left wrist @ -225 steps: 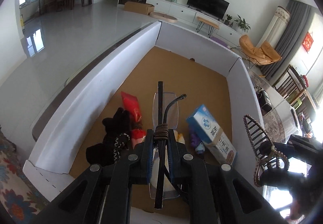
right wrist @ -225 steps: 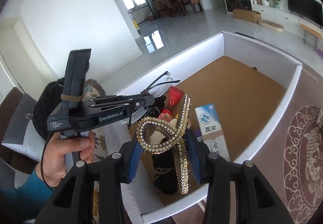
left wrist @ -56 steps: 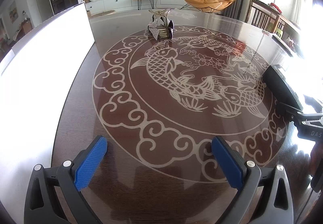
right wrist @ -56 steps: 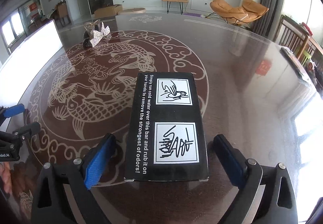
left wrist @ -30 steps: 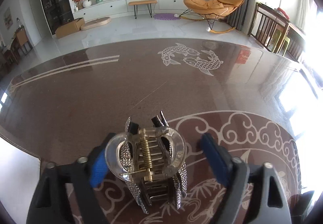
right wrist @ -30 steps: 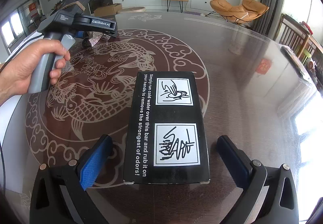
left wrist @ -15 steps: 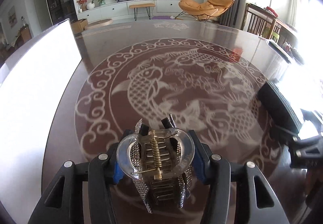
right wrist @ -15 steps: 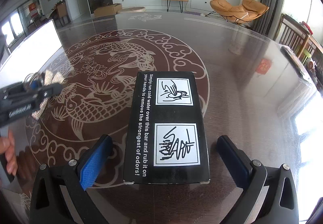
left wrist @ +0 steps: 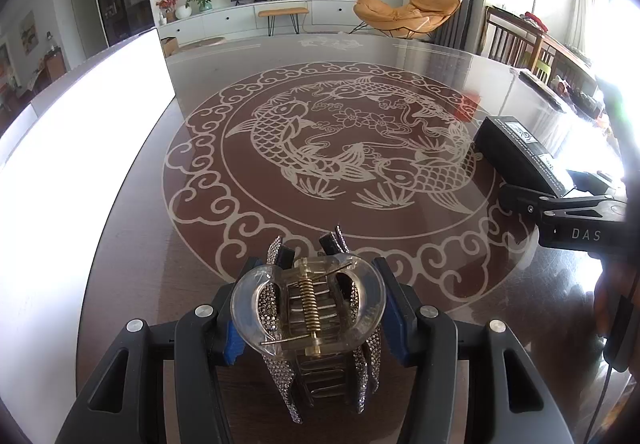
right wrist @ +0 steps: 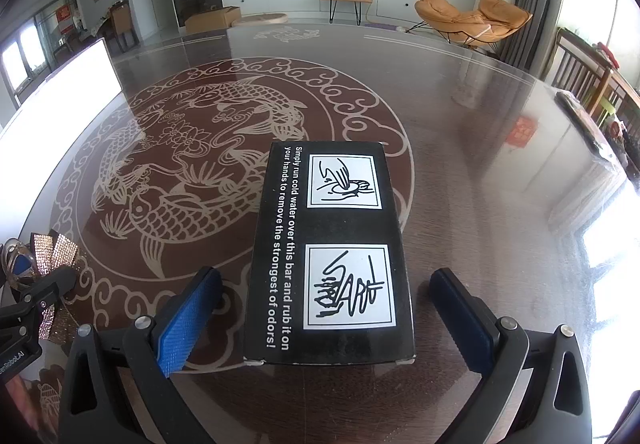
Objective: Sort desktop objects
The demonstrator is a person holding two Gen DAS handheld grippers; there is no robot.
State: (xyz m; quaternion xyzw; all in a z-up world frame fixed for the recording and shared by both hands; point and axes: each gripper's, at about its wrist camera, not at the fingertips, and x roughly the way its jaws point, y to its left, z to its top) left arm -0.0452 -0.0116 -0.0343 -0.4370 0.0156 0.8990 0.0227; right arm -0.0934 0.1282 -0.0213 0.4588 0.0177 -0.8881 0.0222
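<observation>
A clear hair claw clip with rhinestone teeth sits between the blue pads of my left gripper, which is shut on it just above the dark table. In the right wrist view the clip shows at the far left edge. A black cardboard box with white print and two drawings lies flat on the table. My right gripper stands open astride the box's near end, with a gap between each pad and the box. From the left wrist view the black box lies at the right.
The white wall of a large carton runs along the table's left side. The table top carries a round fish pattern. A hand holds the right tool at the right edge of the left wrist view. Chairs and a TV stand beyond the table.
The left gripper closed on the hair clip at the far side of the table and carried it back toward the near side. The right gripper and the black box stayed still.
</observation>
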